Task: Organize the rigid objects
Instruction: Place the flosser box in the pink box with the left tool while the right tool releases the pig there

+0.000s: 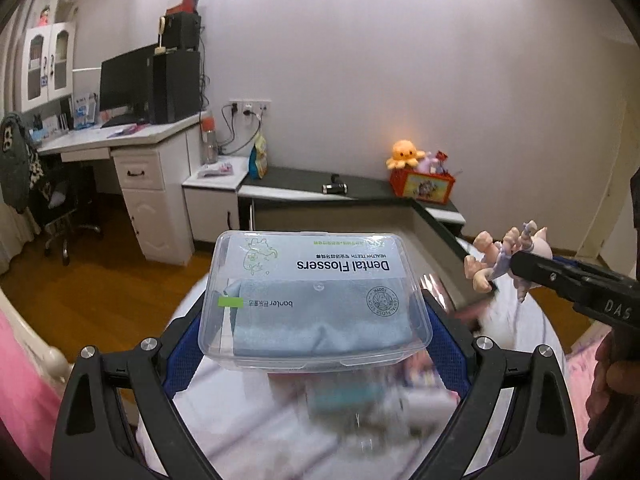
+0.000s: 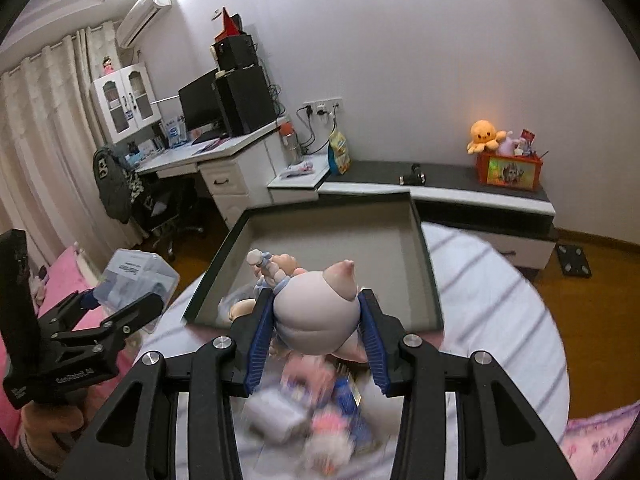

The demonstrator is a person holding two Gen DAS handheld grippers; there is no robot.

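My left gripper (image 1: 316, 312) is shut on a clear plastic dental flossers box (image 1: 316, 296) and holds it in the air; it also shows in the right wrist view (image 2: 136, 276). My right gripper (image 2: 316, 316) is shut on a pale pink doll figure (image 2: 316, 304), lifted above the near edge of an open dark-rimmed grey box (image 2: 426, 256). In the left wrist view the doll (image 1: 504, 256) hangs at the right beside that box (image 1: 436, 224). Below both grippers lies a blurred pile of small items (image 2: 320, 416) on a white striped cloth (image 2: 500, 320).
A low dark-topped cabinet (image 2: 440, 176) stands behind the box, with an orange toy bin (image 2: 510, 170) holding a plush octopus (image 2: 486, 134). A white desk (image 2: 224, 152) with monitor and a chair stands at the left. Pink bedding (image 2: 60, 276) lies at the left edge.
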